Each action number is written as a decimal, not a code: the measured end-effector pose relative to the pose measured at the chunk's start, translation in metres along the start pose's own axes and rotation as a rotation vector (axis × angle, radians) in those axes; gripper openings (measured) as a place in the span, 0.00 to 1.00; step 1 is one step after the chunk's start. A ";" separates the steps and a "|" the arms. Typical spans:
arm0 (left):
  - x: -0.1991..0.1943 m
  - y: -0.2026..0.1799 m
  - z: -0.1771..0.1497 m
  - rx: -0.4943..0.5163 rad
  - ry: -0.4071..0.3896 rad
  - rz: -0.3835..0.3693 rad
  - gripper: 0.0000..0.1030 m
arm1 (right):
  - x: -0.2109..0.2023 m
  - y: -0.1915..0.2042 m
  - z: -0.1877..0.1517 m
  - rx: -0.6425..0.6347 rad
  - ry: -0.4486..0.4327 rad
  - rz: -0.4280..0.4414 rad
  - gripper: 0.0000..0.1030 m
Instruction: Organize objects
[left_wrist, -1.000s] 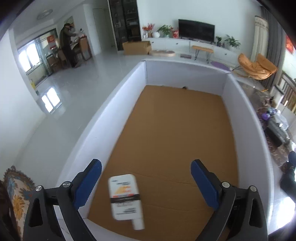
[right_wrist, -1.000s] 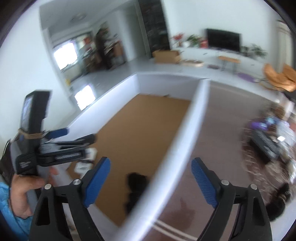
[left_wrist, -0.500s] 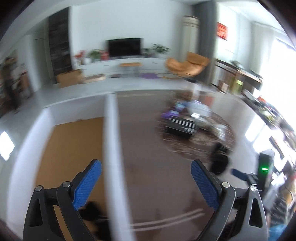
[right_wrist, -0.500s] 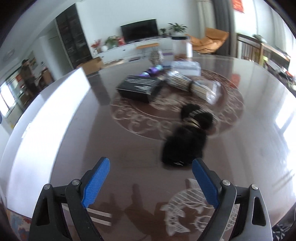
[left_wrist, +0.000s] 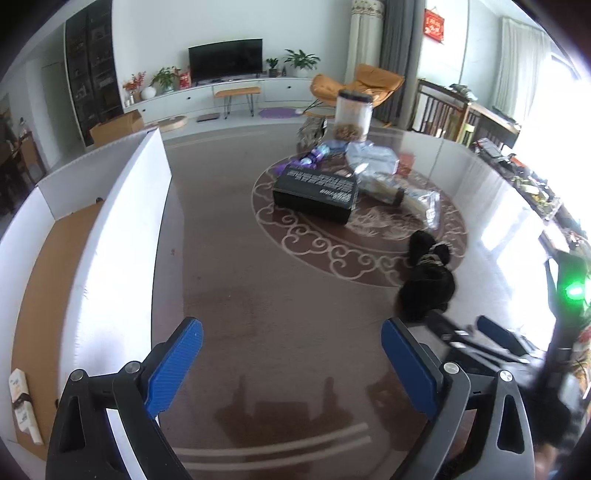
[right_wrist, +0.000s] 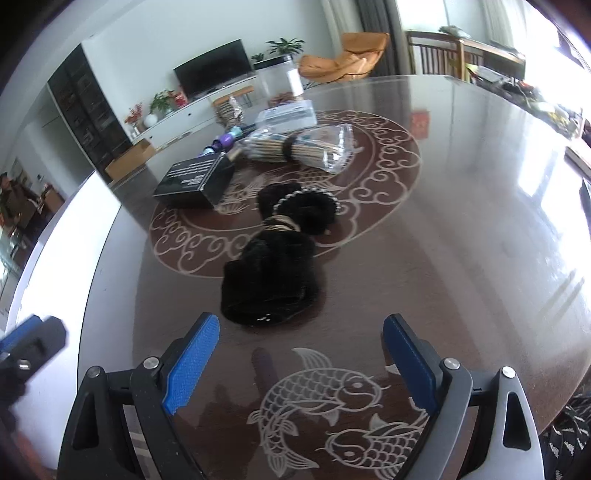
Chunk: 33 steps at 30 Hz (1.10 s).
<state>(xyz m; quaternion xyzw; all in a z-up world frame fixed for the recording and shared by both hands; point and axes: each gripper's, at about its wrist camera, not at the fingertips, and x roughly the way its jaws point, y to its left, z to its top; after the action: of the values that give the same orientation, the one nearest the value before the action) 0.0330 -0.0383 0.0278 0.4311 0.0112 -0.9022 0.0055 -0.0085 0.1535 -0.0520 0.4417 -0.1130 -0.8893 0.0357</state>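
Note:
A white-walled box with a cardboard floor stands at the table's left; a white bottle lies inside it at the near end. A black fuzzy bundle lies on the dark table just ahead of my right gripper, which is open and empty. The bundle also shows in the left wrist view. My left gripper is open and empty over bare table right of the box wall. The right gripper's fingers show at the right of the left wrist view.
A black carton, a packet of sticks, a purple item, a silvery bag and a clear jar lie farther out on the round patterned table. The box wall is at the left.
The left gripper has swung right, from above the box floor and bottle to over the table. The right gripper has swung from the box to face the black bundle and closed in.

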 end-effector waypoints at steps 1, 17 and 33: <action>0.005 0.001 -0.002 -0.001 0.006 0.008 0.96 | -0.001 -0.001 0.000 0.003 -0.002 -0.003 0.88; 0.072 0.019 -0.016 -0.074 0.111 0.032 0.96 | 0.001 0.000 -0.002 -0.006 0.007 -0.010 0.88; 0.081 0.019 -0.012 -0.035 0.089 0.057 1.00 | 0.000 0.002 -0.003 -0.014 0.010 -0.007 0.92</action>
<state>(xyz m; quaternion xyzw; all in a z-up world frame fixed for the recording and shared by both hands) -0.0085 -0.0568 -0.0428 0.4706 0.0149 -0.8814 0.0384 -0.0066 0.1514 -0.0532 0.4461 -0.1050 -0.8880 0.0360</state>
